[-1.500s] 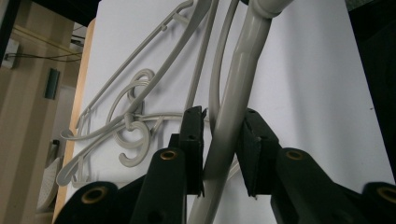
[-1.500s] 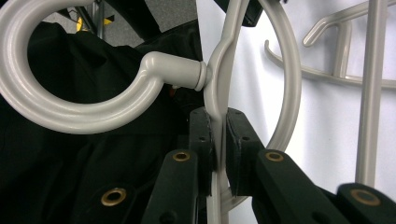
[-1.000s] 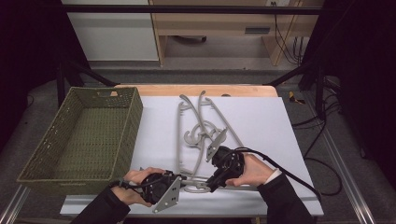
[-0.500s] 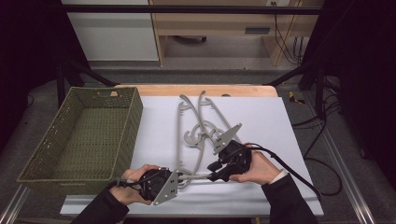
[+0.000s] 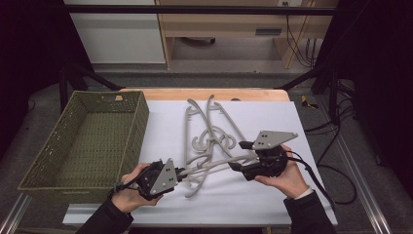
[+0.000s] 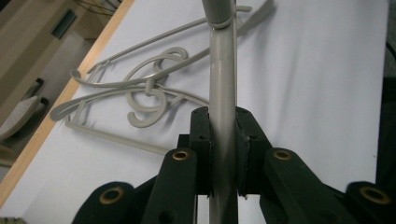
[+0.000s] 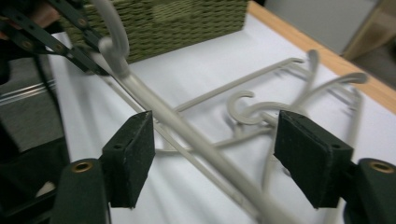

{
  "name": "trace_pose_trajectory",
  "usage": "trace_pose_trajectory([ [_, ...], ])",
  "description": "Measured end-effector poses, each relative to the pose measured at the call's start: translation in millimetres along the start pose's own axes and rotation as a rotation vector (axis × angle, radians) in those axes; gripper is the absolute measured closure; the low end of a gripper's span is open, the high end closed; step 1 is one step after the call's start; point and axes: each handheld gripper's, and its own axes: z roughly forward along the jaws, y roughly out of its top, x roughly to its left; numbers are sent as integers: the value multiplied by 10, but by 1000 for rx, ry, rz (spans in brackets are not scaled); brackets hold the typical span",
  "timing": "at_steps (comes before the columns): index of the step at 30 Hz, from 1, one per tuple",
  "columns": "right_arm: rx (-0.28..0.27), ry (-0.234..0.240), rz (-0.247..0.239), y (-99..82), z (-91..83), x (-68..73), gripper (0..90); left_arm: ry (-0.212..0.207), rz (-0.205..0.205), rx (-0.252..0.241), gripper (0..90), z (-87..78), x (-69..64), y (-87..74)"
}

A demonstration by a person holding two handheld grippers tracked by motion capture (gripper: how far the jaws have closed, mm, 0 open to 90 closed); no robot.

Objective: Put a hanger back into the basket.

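Between your hands the hanger [image 5: 214,165] runs left-right: left gripper [image 5: 179,171] clamped on its bar, right gripper [image 5: 238,156] just opened, bar loose between its pads.

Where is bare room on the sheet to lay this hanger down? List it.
Free: the strip between the basket and the hanger pile, and the patch right of the pile up to the sheet edge. Crowded: the centre, and the front around the left gripper and right gripper.

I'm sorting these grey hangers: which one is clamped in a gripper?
The nearest hanger, lifted across the front of the pile. The left gripper is shut on its bar; the other hangers lie flat and untouched on the table.
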Motion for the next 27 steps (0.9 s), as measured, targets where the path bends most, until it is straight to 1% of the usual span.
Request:
trace_pose_trajectory([
  [1,-13,-22,14,-37,-11,-3,207,6,-20,0,795,-4,18,5],
  [3,-33,-54,33,-118,-26,-5,164,21,-65,-5,795,-9,49,21],
  [5,-55,-90,49,-198,-29,-8,132,42,-95,-1,795,-17,81,50],
  [7,-71,-115,67,-272,-30,-16,110,60,-128,-5,795,-24,116,79],
  [10,-89,-141,98,-371,-38,-33,103,81,-168,-12,795,-53,181,123],
  [13,-107,-150,133,-466,-50,-50,103,95,-213,-19,795,-113,239,174],
  [15,-106,-151,150,-526,-51,-60,101,103,-230,-28,795,-166,273,208],
  [16,-111,-161,152,-556,-53,-63,103,105,-242,-32,795,-194,289,224],
  [18,-100,-155,173,-602,-46,-79,100,114,-249,-46,795,-257,332,255],
  [19,-94,-165,173,-618,-41,-84,99,114,-259,-54,795,-291,357,268],
  [21,-87,-168,178,-644,-36,-88,93,118,-267,-71,795,-358,408,288],
  [23,-84,-176,183,-663,-28,-91,88,120,-290,-90,795,-422,459,307],
  [27,-81,-183,191,-689,-15,-97,81,141,-303,-103,794,-561,586,328],
])
